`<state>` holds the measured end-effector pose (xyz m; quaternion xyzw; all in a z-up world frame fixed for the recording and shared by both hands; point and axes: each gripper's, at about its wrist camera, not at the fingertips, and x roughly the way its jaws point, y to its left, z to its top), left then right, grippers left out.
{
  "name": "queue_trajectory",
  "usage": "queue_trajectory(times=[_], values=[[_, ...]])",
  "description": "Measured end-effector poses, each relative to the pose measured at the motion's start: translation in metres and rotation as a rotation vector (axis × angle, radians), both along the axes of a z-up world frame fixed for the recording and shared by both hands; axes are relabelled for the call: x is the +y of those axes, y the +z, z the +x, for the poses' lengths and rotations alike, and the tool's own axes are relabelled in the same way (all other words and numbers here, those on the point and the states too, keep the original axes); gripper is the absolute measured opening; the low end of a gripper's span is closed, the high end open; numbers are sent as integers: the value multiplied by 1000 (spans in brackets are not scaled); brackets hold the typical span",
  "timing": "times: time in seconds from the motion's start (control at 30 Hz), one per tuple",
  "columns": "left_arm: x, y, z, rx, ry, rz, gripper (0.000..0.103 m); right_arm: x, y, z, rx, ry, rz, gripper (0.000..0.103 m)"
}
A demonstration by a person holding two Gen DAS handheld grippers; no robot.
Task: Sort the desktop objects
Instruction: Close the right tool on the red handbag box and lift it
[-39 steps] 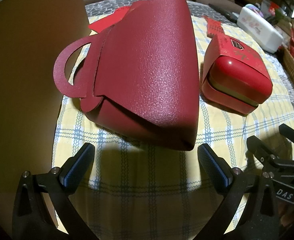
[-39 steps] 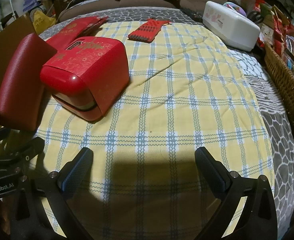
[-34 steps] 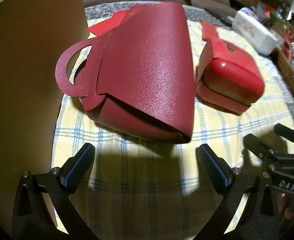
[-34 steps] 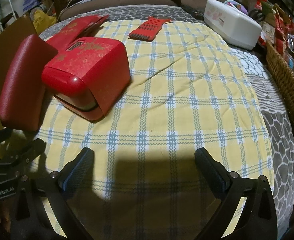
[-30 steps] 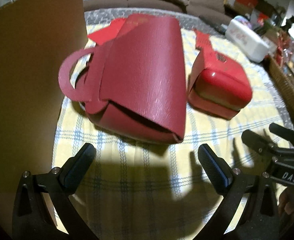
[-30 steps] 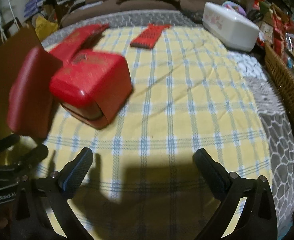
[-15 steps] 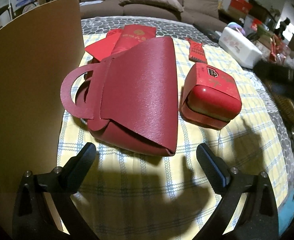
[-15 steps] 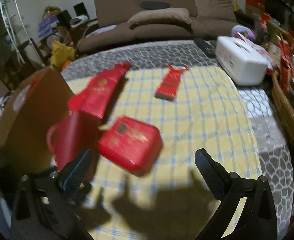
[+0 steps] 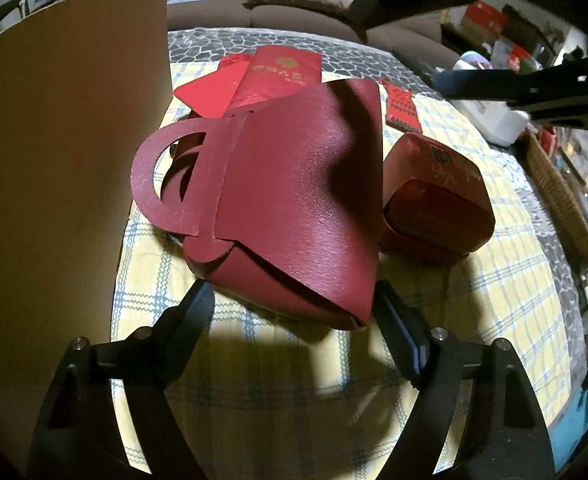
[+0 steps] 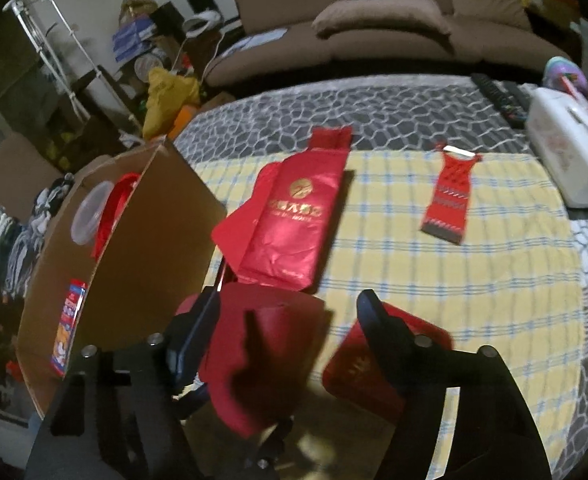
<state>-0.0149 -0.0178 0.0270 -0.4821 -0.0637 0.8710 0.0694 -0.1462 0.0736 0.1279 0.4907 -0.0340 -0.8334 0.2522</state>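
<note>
The left gripper (image 9: 294, 316) sits low over the checked cloth (image 9: 494, 300), its jaws closing, with the near edge of the dark red bag (image 9: 294, 200) just at the gap between them; the fingers (image 9: 191, 316) do not press on it. The bag lies on its side, its round handle toward the cardboard box (image 9: 65, 160) on the left. Just right of the bag, touching or nearly so, sits the red tin (image 9: 438, 216). Beyond the bag lie a red pouch (image 9: 281, 76) with gold print and a flat red envelope (image 9: 209, 92), and farther right a patterned red packet (image 9: 402, 108).

The right gripper (image 10: 289, 316) hangs higher, above the bag (image 10: 261, 356) and tin (image 10: 358, 372), which look blurred. Its jaws are closing too, with nothing between them. From here the box (image 10: 133, 248) stands open at the table's left edge, with a clear lid (image 10: 87, 212) and red items inside. A white container (image 10: 570, 148) sits at the far right, well apart from the packet (image 10: 450, 196).
</note>
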Motion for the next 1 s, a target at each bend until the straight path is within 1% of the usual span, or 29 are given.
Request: queue_trajectory(times=[0.1, 0.17, 0.23, 0.27, 0.3, 0.4, 0.5, 0.57, 0.6, 0.63, 0.87, 1.0], values=[[-1, 0, -1, -3, 3, 6, 78, -7, -11, -8, -30, 15, 12, 69], [-2, -1, -2, -5, 7, 12, 78, -10, -17, -11, -47, 33, 9, 63], [-5, -2, -3, -7, 8, 31, 78, -12, -23, -11, -58, 54, 8, 63], [-6, -2, -4, -8, 7, 38, 75, -14, -24, -12, -61, 63, 9, 63], [-6, -3, -4, -7, 2, 46, 70, -17, -27, -11, -69, 78, 18, 63], [-4, -4, -3, -16, -10, 61, 62, -21, -32, -9, -57, 92, 64, 63], [-3, -5, -1, -18, -10, 54, 61, -18, -32, -8, -54, 99, 48, 58], [-4, -5, 0, -19, -8, 63, 60, -14, -28, -6, -59, 105, 25, 55], [-5, -4, 2, -17, -8, 66, 55, -12, -26, -5, -61, 105, 15, 54], [-5, -2, 3, -13, -9, 69, 54, -10, -22, -3, -59, 102, 5, 54], [-3, 16, 14, 20, -17, 99, 54, 2, 4, 8, -41, 89, -22, 51], [1, 36, 23, 55, -39, 109, 54, 10, 29, 19, -9, 86, -34, 51]])
